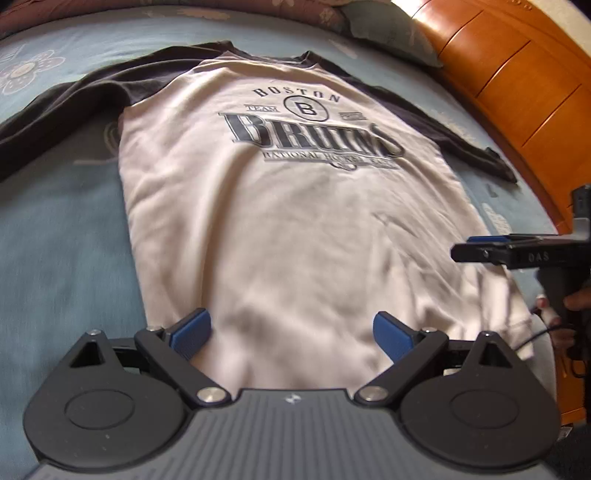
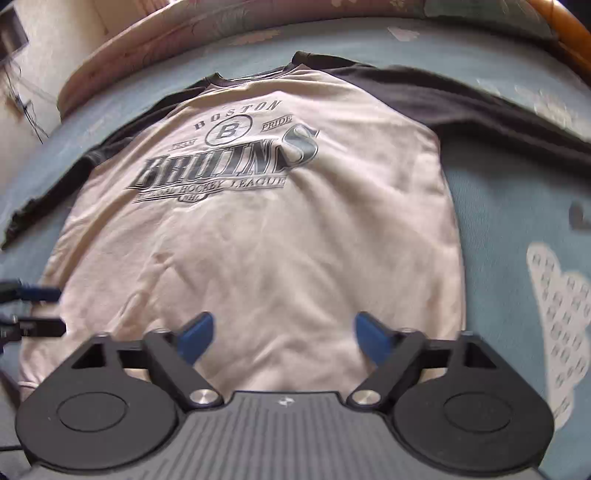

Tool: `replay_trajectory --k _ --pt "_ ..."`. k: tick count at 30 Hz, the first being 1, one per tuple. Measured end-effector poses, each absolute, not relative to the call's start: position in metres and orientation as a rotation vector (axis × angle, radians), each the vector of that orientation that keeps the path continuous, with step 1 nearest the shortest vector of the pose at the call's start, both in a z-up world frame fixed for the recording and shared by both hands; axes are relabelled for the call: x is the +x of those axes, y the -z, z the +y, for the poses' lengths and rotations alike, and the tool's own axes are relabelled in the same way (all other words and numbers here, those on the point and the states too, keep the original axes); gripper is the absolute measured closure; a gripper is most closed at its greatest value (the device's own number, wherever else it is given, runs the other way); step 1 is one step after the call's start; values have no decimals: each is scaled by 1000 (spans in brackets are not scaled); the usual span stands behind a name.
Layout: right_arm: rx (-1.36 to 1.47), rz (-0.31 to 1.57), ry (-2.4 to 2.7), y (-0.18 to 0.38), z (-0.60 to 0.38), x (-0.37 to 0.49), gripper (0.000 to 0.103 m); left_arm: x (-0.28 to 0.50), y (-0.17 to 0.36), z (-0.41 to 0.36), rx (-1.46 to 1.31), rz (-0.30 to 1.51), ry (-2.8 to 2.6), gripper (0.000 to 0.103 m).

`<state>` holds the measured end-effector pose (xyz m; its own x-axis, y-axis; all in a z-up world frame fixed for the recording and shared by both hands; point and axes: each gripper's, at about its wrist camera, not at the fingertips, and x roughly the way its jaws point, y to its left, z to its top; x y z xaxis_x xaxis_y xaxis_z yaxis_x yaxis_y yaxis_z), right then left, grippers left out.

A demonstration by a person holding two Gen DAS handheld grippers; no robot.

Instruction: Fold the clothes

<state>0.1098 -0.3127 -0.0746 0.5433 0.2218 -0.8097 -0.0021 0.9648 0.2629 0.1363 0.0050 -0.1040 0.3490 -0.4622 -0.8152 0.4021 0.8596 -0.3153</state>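
Observation:
A cream raglan shirt (image 1: 280, 221) (image 2: 258, 240) with dark sleeves and a "Boston Bruins" print lies spread face-up on the blue bed sheet (image 1: 62, 229). Its collar is at the far end and its hem is nearest me. My left gripper (image 1: 291, 336) is open just above the hem, its blue pads (image 1: 192, 332) wide apart with nothing between them. My right gripper (image 2: 284, 338) is open the same way over the hem's right part. In the left wrist view the right gripper (image 1: 465, 249) pokes in from the right edge, held by a hand (image 1: 576, 299). The left gripper (image 2: 61, 309) shows at the right wrist view's left edge.
An orange wooden drawer unit (image 1: 517, 81) runs along the bed's right side. A pillow (image 1: 388, 33) and a floral quilt (image 2: 147, 48) lie beyond the collar. The dark sleeves (image 1: 55, 110) (image 2: 498, 107) stretch out to both sides on the sheet.

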Motion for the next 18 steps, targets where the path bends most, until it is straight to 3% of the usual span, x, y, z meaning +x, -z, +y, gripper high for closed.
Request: replay_trajectory --k 2,9,18 --pt "216 981 -116 76 -307 107 0 121 103 7 -50 1091 557 6" --pt "124 947 -50 82 -285 98 0 136 75 -1 -56 980 564 6" --pt "43 906 9 88 -268 80 0 117 110 -17 -74 1003 497 5"
